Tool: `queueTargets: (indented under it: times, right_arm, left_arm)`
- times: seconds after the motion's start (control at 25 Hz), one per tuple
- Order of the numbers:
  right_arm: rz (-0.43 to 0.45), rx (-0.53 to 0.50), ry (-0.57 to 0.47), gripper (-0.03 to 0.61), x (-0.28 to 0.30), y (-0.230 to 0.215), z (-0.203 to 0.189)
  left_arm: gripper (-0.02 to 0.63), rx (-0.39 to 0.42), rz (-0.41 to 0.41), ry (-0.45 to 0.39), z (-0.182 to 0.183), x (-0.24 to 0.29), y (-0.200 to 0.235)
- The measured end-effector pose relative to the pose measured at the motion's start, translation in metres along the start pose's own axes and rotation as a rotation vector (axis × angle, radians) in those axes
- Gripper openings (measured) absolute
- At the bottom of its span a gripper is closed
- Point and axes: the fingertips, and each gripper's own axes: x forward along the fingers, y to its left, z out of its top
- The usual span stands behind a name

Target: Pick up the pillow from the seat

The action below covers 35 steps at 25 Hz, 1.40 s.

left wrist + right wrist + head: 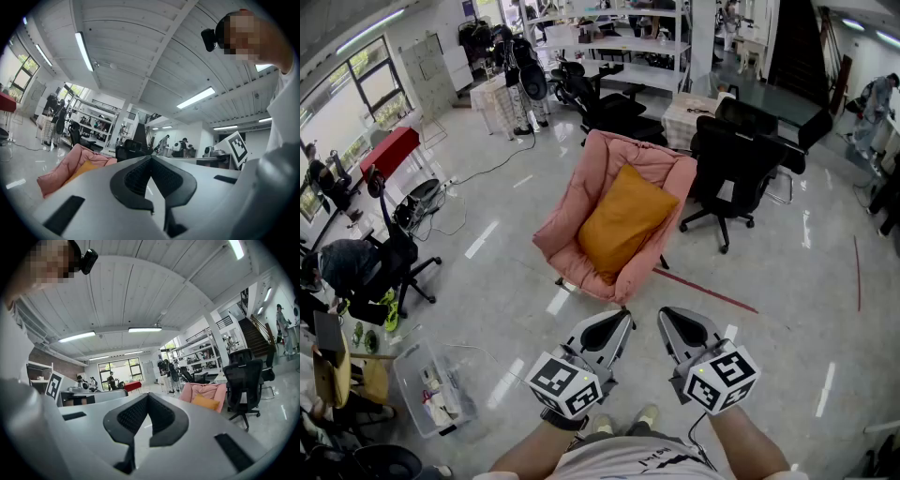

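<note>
Glossy floor [502,267], pink chair [602,155] at 12 o'clock.
Orange pillow [623,220] on its seat; left gripper [624,314] and right gripper [666,314] closed, empty.

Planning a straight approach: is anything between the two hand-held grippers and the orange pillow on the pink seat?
Nothing visible does. Only floor lies between the left hand-held gripper, the right hand-held gripper and the orange pillow in the pink seat; the black office chair stands aside.
</note>
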Motion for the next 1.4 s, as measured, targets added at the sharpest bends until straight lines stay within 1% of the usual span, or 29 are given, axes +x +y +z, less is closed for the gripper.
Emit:
queueTargets:
  times: [0.36, 0.56, 0.72, 1.08, 1.28, 1.4]
  right_arm:
    - [-0.005, -0.004, -0.004, 0.015, 0.002, 0.000, 0.000]
    - [0.000, 0.057, -0.043, 0.017, 0.003, -0.014, 0.004]
    - [-0.001, 0.075, -0.064, 0.018, 0.002, -0.024, 0.006]
    - [0.039, 0.123, -0.066, 0.020, 0.000, -0.048, 0.000]
    - [0.034, 0.145, -0.060, 0.021, -0.004, -0.061, 0.000]
    - [0.031, 0.152, -0.052, 0.021, 0.007, -0.068, 0.000]
  left_arm:
    - [0.011, 0.011, -0.005, 0.005, 0.000, 0.004, 0.000]
    - [0.011, 0.042, 0.004, 0.002, -0.001, 0.011, 0.005]
    - [0.011, 0.075, -0.008, -0.019, 0.005, 0.016, -0.002]
    - [0.011, 0.011, 0.019, 0.005, -0.008, 0.040, -0.004]
    - [0.011, 0.025, 0.020, -0.012, -0.008, 0.053, -0.007]
    - [0.011, 0.033, 0.015, -0.008, -0.007, 0.062, 0.001]
